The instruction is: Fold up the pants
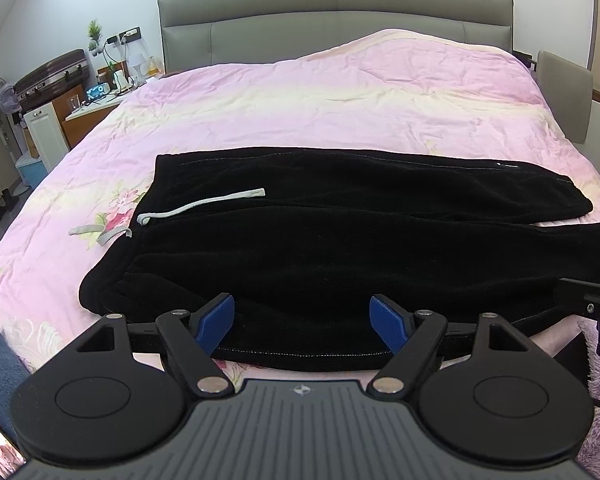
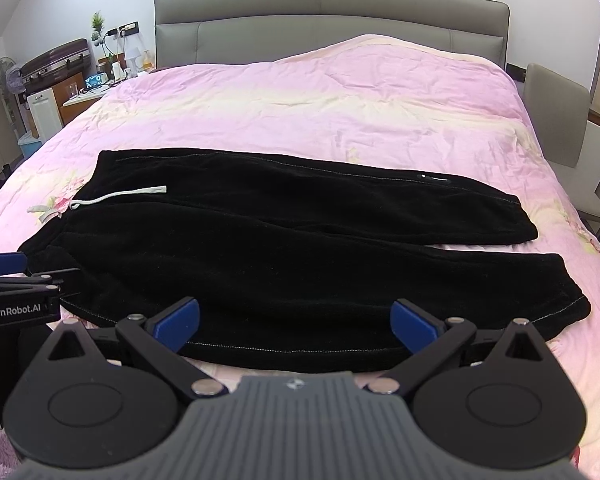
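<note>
The black pants [image 1: 340,248] lie flat across the pink bedspread [image 1: 300,112], waistband and white drawstring [image 1: 204,202] toward nine o'clock, legs running to three o'clock. The left tongs [image 1: 302,320] and right tongs [image 2: 294,324] both stand spread, pinching nothing, poised at six o'clock over the near leg's edge. That placement suggests they mean to lift the near leg onto the far one.

A bed [image 1: 380,92] with a grey padded headboard [image 1: 332,20] at 12 o'clock carries everything. A crumpled pink quilt [image 2: 320,112] with pale yellow bands and flower prints covers it. Black pants [image 2: 280,248] lie flat directly on the quilt toward 6 o'clock, waist at 9 o'clock, both legs running toward 3 o'clock with a narrow gap between their ends. A white drawstring [image 1: 204,203] lies on the pants near the waist; a second, grey cord end [image 1: 100,234] rests on the quilt at 9 o'clock.
</note>
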`<state>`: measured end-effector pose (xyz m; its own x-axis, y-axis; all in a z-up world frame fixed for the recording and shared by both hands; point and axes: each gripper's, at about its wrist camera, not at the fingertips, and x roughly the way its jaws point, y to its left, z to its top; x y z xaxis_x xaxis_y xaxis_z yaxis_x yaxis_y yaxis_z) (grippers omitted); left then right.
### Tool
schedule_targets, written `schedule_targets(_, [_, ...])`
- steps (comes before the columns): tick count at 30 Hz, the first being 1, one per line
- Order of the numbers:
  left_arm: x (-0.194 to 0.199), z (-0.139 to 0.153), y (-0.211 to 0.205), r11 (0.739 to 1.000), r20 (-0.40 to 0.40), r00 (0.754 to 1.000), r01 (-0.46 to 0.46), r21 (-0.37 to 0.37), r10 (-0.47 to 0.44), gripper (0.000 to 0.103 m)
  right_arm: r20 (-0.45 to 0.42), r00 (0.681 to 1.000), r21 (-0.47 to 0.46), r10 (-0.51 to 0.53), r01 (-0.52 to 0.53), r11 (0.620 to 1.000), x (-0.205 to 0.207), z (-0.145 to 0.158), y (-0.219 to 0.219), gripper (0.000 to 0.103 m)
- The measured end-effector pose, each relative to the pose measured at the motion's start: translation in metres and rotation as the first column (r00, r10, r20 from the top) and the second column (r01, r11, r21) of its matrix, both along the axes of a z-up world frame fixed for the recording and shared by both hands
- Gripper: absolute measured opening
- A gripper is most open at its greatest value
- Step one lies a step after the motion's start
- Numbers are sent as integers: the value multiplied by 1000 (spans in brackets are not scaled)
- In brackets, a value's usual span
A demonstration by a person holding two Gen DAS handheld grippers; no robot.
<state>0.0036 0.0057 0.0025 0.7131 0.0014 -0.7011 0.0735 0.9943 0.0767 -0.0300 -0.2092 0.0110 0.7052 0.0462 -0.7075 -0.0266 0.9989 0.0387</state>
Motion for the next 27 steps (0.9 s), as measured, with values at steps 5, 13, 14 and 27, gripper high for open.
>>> schedule_targets(5, [0, 0, 0, 1000, 0, 1000, 0, -2, 0, 90, -6, 1000, 0, 1, -1, 1000, 1, -1, 0, 98])
schedule_targets(13, [-1, 0, 2, 1000, 1, 1000, 3, -4, -3, 90, -9, 1000, -4, -1, 1, 1000, 3, 0, 1, 98])
schedule_targets(14, [-1, 0, 2, 1000, 2, 1000, 3, -5, -3, 90, -9, 1000, -4, -2, 2, 1000, 3, 0, 2, 98])
schedule_targets(27, [-1, 0, 2, 1000, 2, 1000, 3, -5, -3, 90, -9, 1000, -3, -3, 3, 1000, 3, 1, 1, 98])
